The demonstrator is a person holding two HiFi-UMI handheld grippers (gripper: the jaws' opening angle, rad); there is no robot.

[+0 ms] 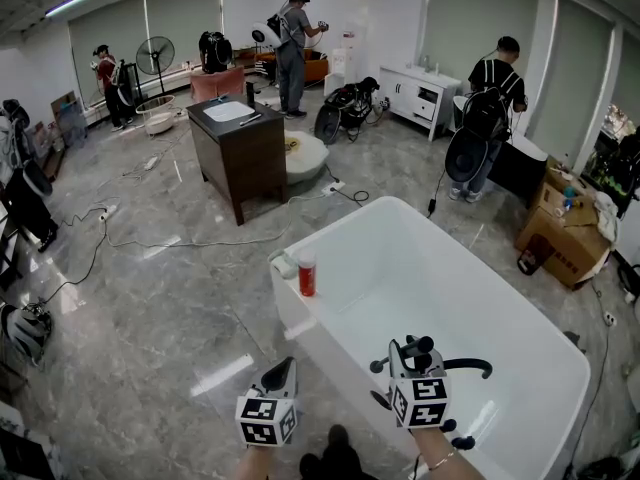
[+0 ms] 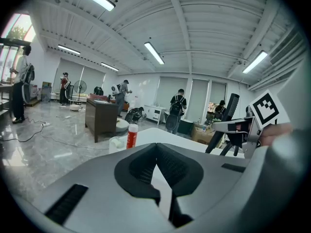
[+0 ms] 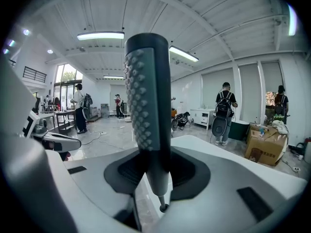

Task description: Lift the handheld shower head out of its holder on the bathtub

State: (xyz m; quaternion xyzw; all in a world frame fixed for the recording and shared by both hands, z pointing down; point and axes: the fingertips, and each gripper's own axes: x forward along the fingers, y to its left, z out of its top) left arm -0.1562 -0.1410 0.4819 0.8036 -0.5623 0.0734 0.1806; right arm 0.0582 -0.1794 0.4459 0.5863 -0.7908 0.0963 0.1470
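1. We are holding the right gripper (image 1: 412,356) over the near rim of the white bathtub (image 1: 450,268). Its jaws are clamping the shower head (image 3: 146,96).
2. The shower head is standing upright between those jaws. Its nubbed face is turning to the left in the right gripper view, and its thin lower end is hanging free below the pads.
3. A black curved faucet (image 1: 470,366) is sitting on the tub rim just beside the right gripper.
4. We are keeping the left gripper (image 1: 283,368) outside the tub, above the floor (image 1: 170,298). Its jaws are meeting at the tips with nothing between them.
5. A red bottle (image 1: 307,275) is standing on the tub's far left corner, with a small white thing touching it.
6. The floor is showing as glossy grey marbled tile, and cables (image 1: 150,240) are trailing across it.
7. A dark cabinet (image 1: 245,153) with a white basin on top is standing beyond the tub. Cardboard boxes (image 1: 560,233) are sitting to the right.
8. Three people with backpacks are working at the far walls: one (image 1: 292,53) at the back, one (image 1: 490,108) by a white cupboard (image 1: 420,93), and one (image 1: 108,83) near a fan (image 1: 155,56).
9. Strip lights (image 3: 100,35) are glowing on the white beamed ceiling.
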